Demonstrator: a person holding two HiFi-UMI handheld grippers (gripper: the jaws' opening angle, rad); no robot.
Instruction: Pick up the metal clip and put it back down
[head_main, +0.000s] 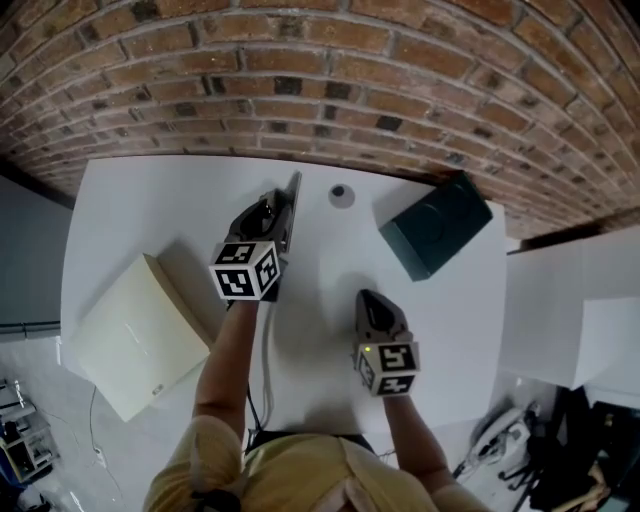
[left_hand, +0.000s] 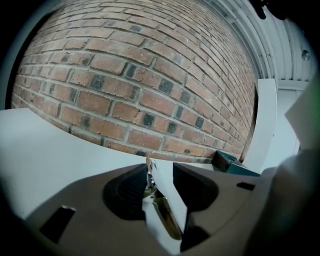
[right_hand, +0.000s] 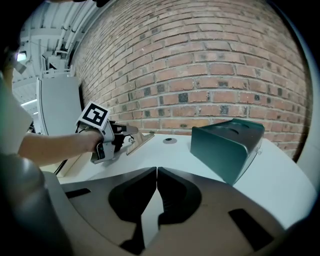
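Note:
The metal clip (head_main: 291, 203) is a long silvery piece near the back of the white table (head_main: 150, 200), pointing at the brick wall. My left gripper (head_main: 272, 208) is around its near end. In the left gripper view the clip (left_hand: 162, 210) lies between the spread jaws, close against the left pad (left_hand: 129, 192), and I see no squeeze on it. From the right gripper view the clip (right_hand: 140, 139) slopes down with its tip on the table beside the left gripper (right_hand: 120, 135). My right gripper (head_main: 375, 305) hovers at the table's middle, its jaws (right_hand: 156, 175) shut on nothing.
A dark green box (head_main: 437, 225) stands at the back right. A small round disc (head_main: 341, 194) lies between it and the clip. A cream box (head_main: 135, 335) sits at the front left. A cable (head_main: 265, 370) runs along the left forearm. White cabinets (head_main: 570, 310) border the right.

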